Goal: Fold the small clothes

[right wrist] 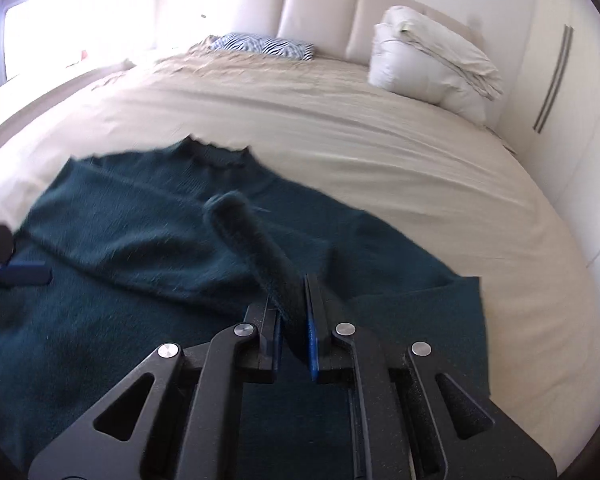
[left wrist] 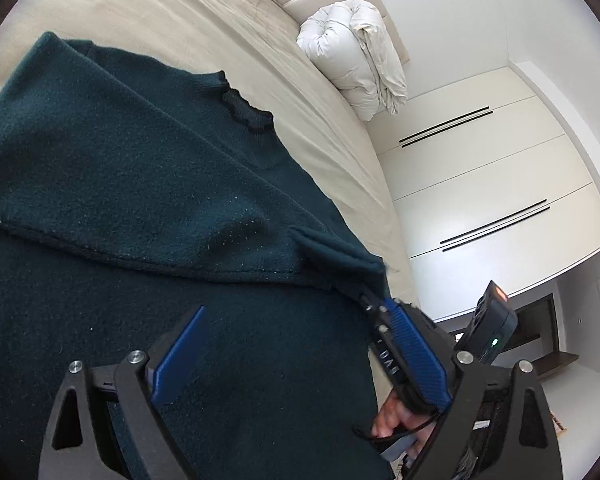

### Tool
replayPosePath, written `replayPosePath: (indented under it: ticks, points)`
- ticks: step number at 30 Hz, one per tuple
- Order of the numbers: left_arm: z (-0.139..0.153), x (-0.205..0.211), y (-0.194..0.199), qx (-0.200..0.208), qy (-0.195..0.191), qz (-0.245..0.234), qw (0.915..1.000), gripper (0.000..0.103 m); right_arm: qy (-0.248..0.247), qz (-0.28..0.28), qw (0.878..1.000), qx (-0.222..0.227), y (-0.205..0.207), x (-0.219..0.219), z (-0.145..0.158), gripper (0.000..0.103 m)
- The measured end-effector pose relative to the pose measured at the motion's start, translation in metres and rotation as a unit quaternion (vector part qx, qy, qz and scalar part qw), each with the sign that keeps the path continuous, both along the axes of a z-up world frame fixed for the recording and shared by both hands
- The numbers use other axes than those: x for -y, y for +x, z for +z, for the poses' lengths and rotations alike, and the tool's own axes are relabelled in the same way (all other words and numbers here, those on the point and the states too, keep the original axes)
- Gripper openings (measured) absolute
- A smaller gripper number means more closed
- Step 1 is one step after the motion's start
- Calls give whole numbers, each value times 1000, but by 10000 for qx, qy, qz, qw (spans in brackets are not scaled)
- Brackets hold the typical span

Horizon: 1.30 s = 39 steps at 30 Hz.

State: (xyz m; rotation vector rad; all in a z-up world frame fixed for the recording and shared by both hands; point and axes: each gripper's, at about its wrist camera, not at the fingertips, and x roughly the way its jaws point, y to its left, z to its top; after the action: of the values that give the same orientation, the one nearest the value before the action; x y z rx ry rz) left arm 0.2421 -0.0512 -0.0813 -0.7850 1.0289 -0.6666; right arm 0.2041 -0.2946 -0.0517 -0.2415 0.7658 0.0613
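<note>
A dark green knit sweater (left wrist: 120, 184) lies spread on the beige bed, collar (left wrist: 246, 110) toward the headboard, one sleeve folded across the body. It also shows in the right wrist view (right wrist: 140, 248). My left gripper (left wrist: 296, 320) is open and empty just above the sweater's body. My right gripper (right wrist: 294, 292) is shut on a raised fold of the sweater's sleeve (right wrist: 244, 232), held above the body. The right gripper also shows in the left wrist view (left wrist: 374, 300), pinching that fold. The left gripper's blue finger shows at the left edge of the right wrist view (right wrist: 22, 274).
The bed sheet (right wrist: 380, 152) stretches wide beyond the sweater. A rolled white duvet (right wrist: 432, 64) and a zebra-print pillow (right wrist: 268, 46) lie by the headboard. White wardrobe doors (left wrist: 492, 168) stand beside the bed.
</note>
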Motion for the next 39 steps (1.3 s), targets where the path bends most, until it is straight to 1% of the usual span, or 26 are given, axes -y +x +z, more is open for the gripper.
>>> replayPosePath:
  ticks: [1, 3, 7, 10, 13, 16, 17, 18, 19, 20, 22, 23, 24, 25, 26, 31, 34, 36, 37, 39]
  points:
    - [-3, 3, 2, -69, -50, -11, 10000, 93, -94, 58, 9999, -89, 0, -14, -8, 9]
    - [-10, 8, 7, -223, -179, -31, 9996, 94, -58, 79, 9997, -238, -13, -27, -26, 9]
    - [-16, 26, 17, -410, -409, -149, 9982, 95, 245, -12, 9991, -345, -22, -18, -44, 9]
    - [-15, 46, 26, -454, -366, -353, 9977, 96, 562, -65, 9973, -466, -21, -13, -53, 11]
    - [-19, 63, 36, -570, -268, -492, 9968, 96, 1008, -134, 9933, -550, -27, -3, -56, 15]
    - [-24, 78, 43, -693, -149, -595, 9957, 95, 1621, -134, 9849, -594, -34, 10, -55, 29]
    - [-25, 84, 44, -712, -128, -640, 9953, 91, 1798, -134, 9818, -599, -38, 15, -55, 45]
    - [-27, 89, 44, -723, -82, -689, 9950, 86, 1952, -129, 9789, -583, -45, 19, -55, 66]
    - [-28, 95, 45, -747, -21, -756, 9943, 76, 2082, -143, 9767, -498, -53, 23, -55, 71]
    - [-30, 100, 45, -782, 36, -816, 9936, 70, 2166, -184, 9753, -395, -61, 27, -54, 72]
    - [-32, 108, 45, -795, 169, -923, 9924, 44, 2382, -243, 9701, -403, -75, 37, -56, 72]
    - [-32, 109, 44, -757, 272, -930, 9924, 31, 2540, -288, 9656, -480, -80, 43, -57, 72]
    - [-30, 109, 44, -719, 360, -913, 9926, 25, 2766, -343, 9588, -550, -85, 51, -59, 72]
    - [-27, 106, 44, -681, 404, -875, 9930, 14, 2984, -388, 9519, -580, -91, 58, -61, 72]
    - [-23, 103, 43, -627, 445, -834, 9935, 10, 3183, -477, 9448, -609, -97, 67, -63, 72]
    - [13, 90, 45, -66, 800, -661, 9946, 9, 3729, -771, 9222, -669, -116, 95, -72, 72]
    - [45, 85, 41, 439, 1052, -546, 9920, 9, 3806, -840, 9182, -701, -117, 101, -80, 72]
    - [68, 82, 36, 835, 1217, -498, 9878, 9, 3796, -847, 9186, -698, -120, 101, -82, 72]
    - [79, 82, 32, 1056, 1264, -515, 9850, 9, 3767, -843, 9199, -695, -120, 101, -82, 72]
    - [105, 87, 21, 1597, 1323, -671, 9760, 9, 3743, -835, 9211, -674, -122, 100, -82, 72]
